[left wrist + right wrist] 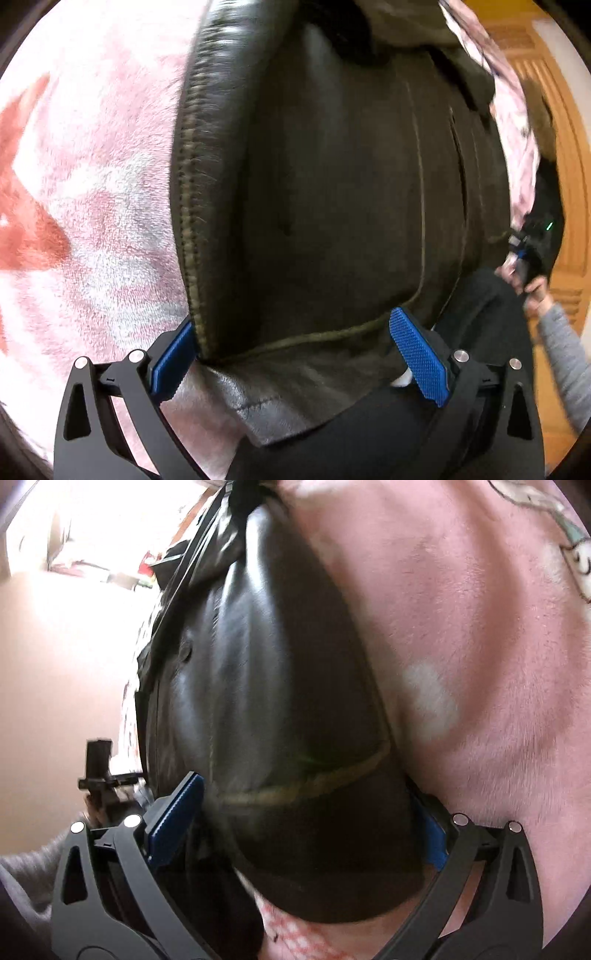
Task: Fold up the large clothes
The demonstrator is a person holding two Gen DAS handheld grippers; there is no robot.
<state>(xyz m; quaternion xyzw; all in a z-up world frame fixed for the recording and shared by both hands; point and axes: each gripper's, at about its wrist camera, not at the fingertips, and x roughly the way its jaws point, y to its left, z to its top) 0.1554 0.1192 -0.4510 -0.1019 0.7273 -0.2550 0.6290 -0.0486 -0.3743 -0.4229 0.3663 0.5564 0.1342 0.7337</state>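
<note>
- The blanket (92, 184), pink and fluffy, covers what seems to be a bed; the jacket (332, 184), dark leather, lies on it and fills the middle of both views.
- Left gripper (295, 365): its blue fingers (421, 358) stand wide, one at each side of the jacket's stitched hem. The hem sits between them, and the left pad looks to touch the ribbed edge, but nothing is pinched.
- Right gripper (314, 816): its fingers (177, 812) are also spread wide, straddling a rounded fold of the jacket (277, 701). The right pad is half hidden behind the leather, so contact there cannot be told.
- Far right in the left view, the person's hand (535, 291) holds the other gripper's handle beside the jacket's far edge.
- Step in hand, as I judge it: taking hold of the hem at two points, before a fold is carried over.
- Next move likely calls for both pairs of fingers to close firmly on the thick leather, then lift together and evenly, since the stiff, heavy material may slip or spring back.
</note>
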